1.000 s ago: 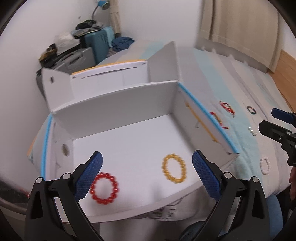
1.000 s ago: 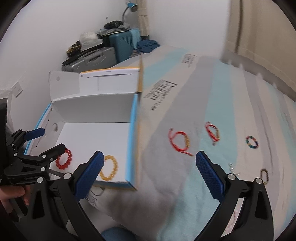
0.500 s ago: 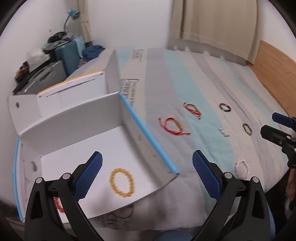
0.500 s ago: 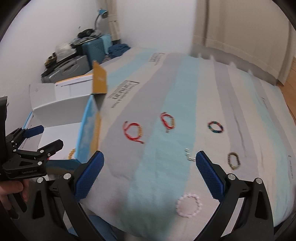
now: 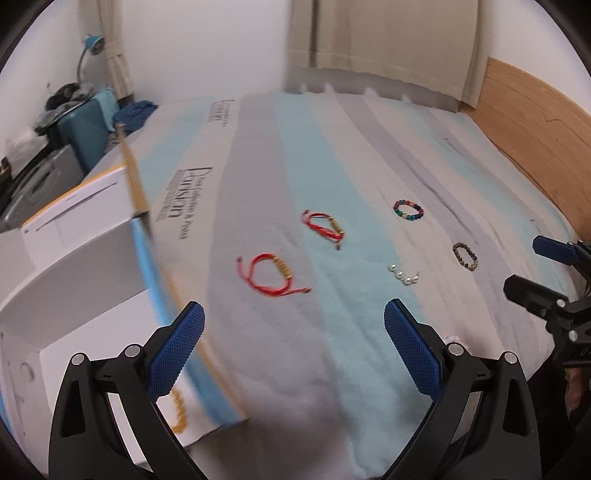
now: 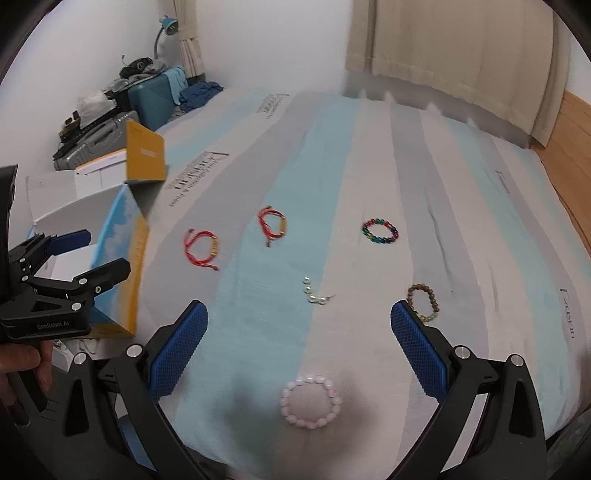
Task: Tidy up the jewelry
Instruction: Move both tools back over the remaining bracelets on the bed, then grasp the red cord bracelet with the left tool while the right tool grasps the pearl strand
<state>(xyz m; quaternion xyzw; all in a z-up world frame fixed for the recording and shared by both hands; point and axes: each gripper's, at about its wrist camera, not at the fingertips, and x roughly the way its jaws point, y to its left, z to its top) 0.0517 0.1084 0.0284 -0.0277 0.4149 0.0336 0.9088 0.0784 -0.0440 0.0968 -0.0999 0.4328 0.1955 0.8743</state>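
Several bracelets lie on the striped bedspread (image 6: 332, 155). A pink bead bracelet (image 6: 309, 401) sits nearest, just below my open right gripper (image 6: 299, 349). Farther off are a brown bead bracelet (image 6: 424, 300), a multicoloured one (image 6: 380, 230), a small pearl piece (image 6: 313, 293) and two red cord bracelets (image 6: 201, 249) (image 6: 272, 225). My left gripper (image 5: 293, 350) is open and empty over the bed, with the red cord bracelets (image 5: 271, 275) (image 5: 325, 227) ahead of it. The white cardboard box (image 5: 74, 266) stands at its left; a yellow bead bracelet (image 5: 179, 413) shows inside, partly hidden.
Suitcases (image 6: 151, 98) and clutter stand by the wall at the far left, under a desk lamp (image 6: 168, 26). A curtain (image 6: 454, 48) hangs behind the bed and a wooden headboard (image 5: 535, 122) runs along the right. A hand (image 6: 22, 365) holds the left gripper.
Both grippers have swung right, away from the box and out over the bedspread. The box interior with the red and yellow bracelets has slid out of the left view. Both stay open.
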